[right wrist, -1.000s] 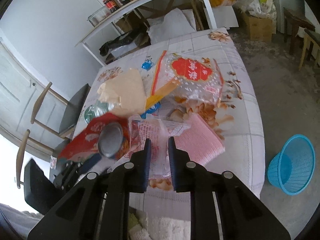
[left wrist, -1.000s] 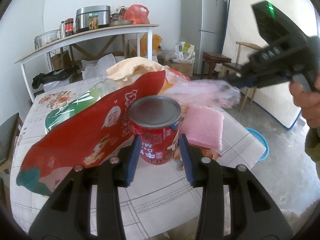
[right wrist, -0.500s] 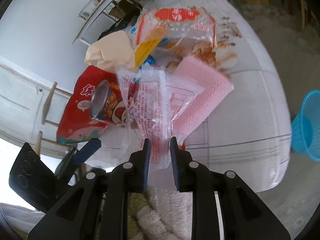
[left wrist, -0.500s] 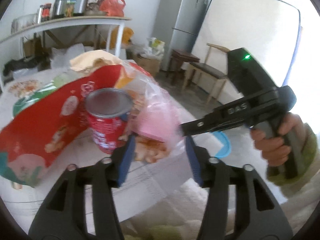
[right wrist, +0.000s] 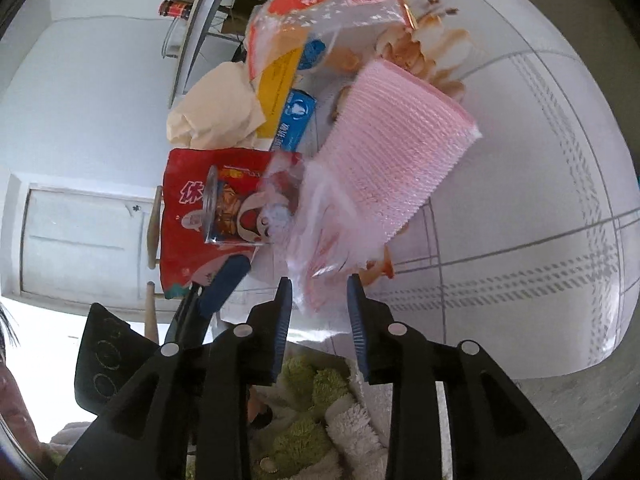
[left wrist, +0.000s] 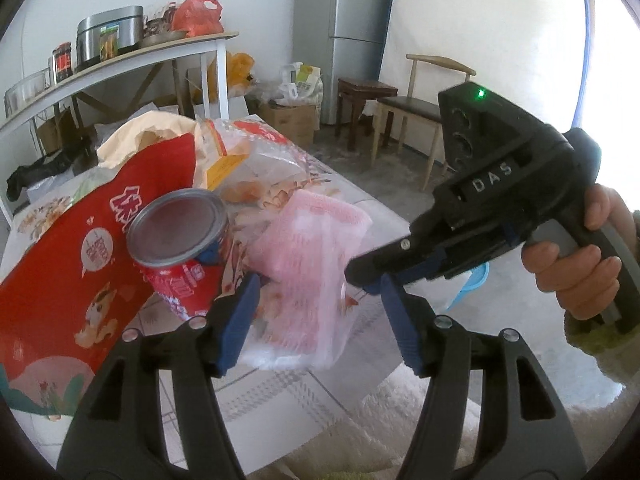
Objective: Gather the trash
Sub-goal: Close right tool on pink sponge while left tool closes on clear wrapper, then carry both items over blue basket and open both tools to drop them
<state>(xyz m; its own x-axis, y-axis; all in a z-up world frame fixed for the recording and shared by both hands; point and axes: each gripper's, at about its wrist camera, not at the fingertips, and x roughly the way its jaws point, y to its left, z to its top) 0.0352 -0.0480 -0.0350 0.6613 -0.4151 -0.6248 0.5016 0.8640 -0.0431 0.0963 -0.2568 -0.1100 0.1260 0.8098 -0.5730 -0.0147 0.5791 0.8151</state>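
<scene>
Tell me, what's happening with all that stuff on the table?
A person is clearing trash off the table with a gripper in each hand. The right gripper is opening, with the clear plastic bag loose between its fingers. The left gripper is opening too, around the same bag, beside the red can. A pink cloth and snack wrappers lie there.

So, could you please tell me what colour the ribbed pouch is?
Pink; the right wrist view shows it best.
</scene>
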